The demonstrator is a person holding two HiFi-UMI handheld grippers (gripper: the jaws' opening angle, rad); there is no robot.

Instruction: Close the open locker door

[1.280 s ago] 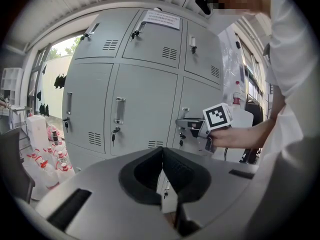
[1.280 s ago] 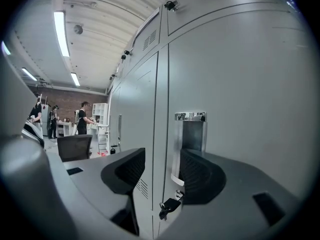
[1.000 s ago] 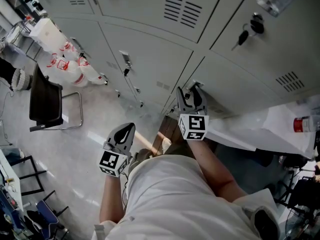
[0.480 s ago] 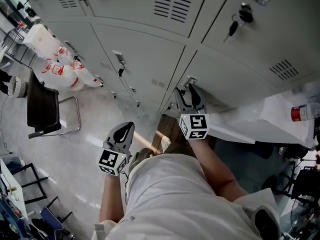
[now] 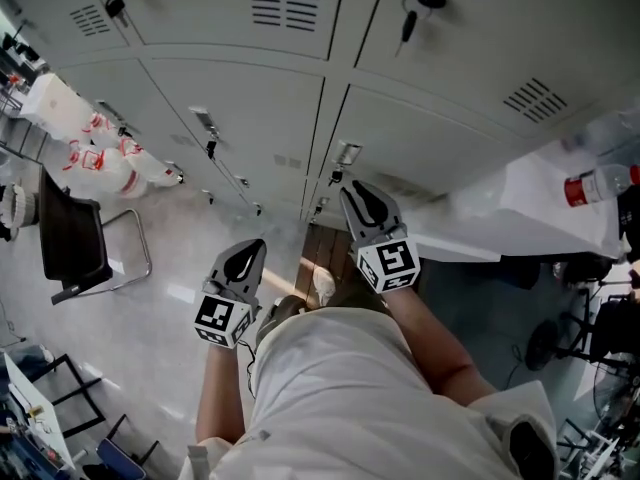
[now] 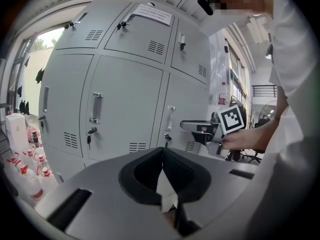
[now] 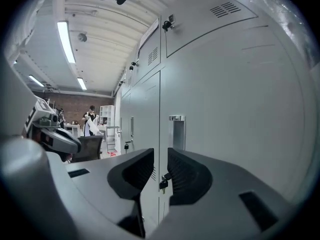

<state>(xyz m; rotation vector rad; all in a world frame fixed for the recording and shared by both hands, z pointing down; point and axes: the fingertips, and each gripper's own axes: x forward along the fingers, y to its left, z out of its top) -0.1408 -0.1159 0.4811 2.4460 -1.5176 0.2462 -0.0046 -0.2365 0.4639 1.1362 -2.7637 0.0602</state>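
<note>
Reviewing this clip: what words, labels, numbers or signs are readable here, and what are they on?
Nothing can be read as actual words.
Paper notice on an upper locker door: print too small to read.
Wrapped bottles at the left: red print, blurred.
Bottle at the right: red label, unreadable.
</note>
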